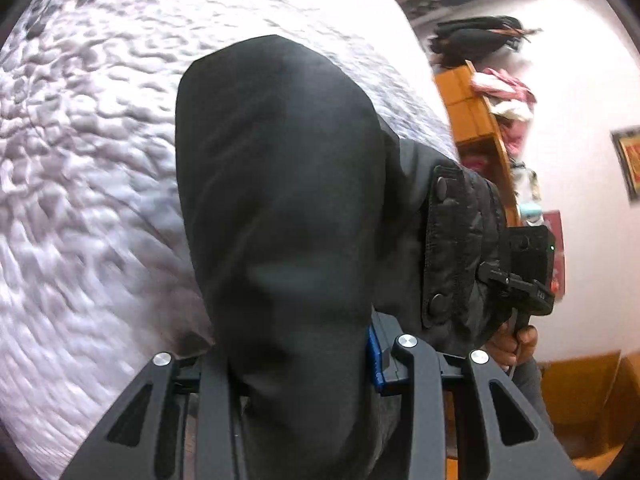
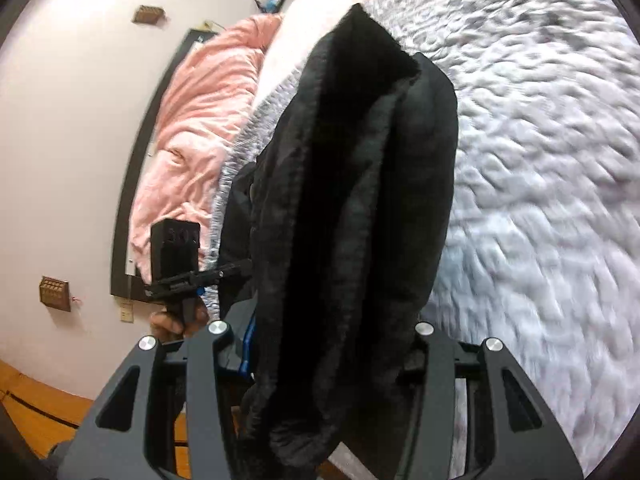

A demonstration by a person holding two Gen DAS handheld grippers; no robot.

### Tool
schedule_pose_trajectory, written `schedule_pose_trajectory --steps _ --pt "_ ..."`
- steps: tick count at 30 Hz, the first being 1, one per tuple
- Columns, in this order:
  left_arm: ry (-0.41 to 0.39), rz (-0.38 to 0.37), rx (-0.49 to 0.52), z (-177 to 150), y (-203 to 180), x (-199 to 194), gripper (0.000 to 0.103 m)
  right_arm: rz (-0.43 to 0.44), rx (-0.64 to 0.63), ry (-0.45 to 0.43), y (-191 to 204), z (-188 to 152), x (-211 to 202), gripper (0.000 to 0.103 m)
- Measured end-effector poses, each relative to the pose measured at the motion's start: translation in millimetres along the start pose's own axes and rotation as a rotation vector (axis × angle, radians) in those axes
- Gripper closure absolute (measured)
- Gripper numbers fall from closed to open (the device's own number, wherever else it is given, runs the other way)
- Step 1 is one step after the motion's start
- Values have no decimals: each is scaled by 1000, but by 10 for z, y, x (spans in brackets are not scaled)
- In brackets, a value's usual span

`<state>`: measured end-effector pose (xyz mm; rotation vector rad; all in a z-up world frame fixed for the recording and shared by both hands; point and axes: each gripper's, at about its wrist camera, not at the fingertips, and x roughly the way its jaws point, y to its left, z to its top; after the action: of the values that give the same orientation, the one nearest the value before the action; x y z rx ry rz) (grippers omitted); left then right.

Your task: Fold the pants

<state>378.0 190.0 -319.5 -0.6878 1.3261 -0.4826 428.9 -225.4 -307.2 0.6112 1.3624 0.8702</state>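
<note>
Black pants (image 1: 280, 184) hang bunched over my left gripper (image 1: 296, 364), which is shut on the fabric; its fingertips are buried in the cloth. The same pants (image 2: 360, 184), with a fuzzy inner side showing, drape over my right gripper (image 2: 332, 348), also shut on them. Both bunches are lifted above the white quilted bedcover (image 1: 88, 168). In the left wrist view the other gripper's body (image 1: 528, 264) shows at the right, with a hand (image 1: 516, 340) and a dark quilted sleeve (image 1: 460, 248). In the right wrist view the left tool's body (image 2: 176, 252) and a hand (image 2: 172, 320) show at the left.
The white quilted bedcover (image 2: 540, 160) fills most of both views. A pink blanket (image 2: 200, 120) lies along the bed's far side by the wall. A wooden shelf (image 1: 476, 120) with clothes stands beside the bed. Wooden floor (image 2: 36, 404) shows below.
</note>
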Motion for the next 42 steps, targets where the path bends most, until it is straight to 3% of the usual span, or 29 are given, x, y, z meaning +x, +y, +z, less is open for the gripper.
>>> schedule_pose_trajectory --steps 5,6,8,9,13,15,16,19,22,26,28,30,34,37,39,42 --pt "15 -44 -119 187 429 91 63 -25 55 26 -213 292 318 50" --pt "20 -56 -126 171 461 116 60 -36 60 27 -234 295 345 48" --pt "13 -65 -131 112 494 146 53 -69 60 31 -281 287 370 32" --pt "9 -67 -137 77 515 150 45 -91 58 31 -246 276 400 29" --pt "-43 -67 -150 -19 509 -124 28 -229 5 -21 -136 161 128 25" --pt "-69 -26 -120 35 375 -234 26 -354 -43 -110 -49 184 -99 24" --pt "-82 9 -97 63 332 -305 24 -373 -94 -169 101 215 -244 24" --pt "-226 188 -9 198 77 -511 5 -308 -173 -232 529 346 -343 24" --pt "-301 249 -38 342 -22 -464 4 -306 -200 -185 672 451 -100 24" --pt "-210 389 -75 491 40 -14 3 -386 -111 -110 434 592 423 26" --pt "-207 370 -87 481 106 76 3 -385 -71 -110 241 591 493 27" --pt "-225 344 -110 421 131 7 4 -367 -73 -133 301 542 367 27" --pt "-330 314 -44 78 -114 -324 4 -301 -177 -200 720 107 -50 23" --pt "-362 317 -9 -351 -251 -402 4 -285 -208 -179 825 -363 -133 22" --pt "-355 347 6 -582 -258 -326 4 -303 -192 -153 724 -569 -59 22" --pt "-273 381 -11 -775 -147 -38 4 -336 -93 -103 349 -700 189 22"
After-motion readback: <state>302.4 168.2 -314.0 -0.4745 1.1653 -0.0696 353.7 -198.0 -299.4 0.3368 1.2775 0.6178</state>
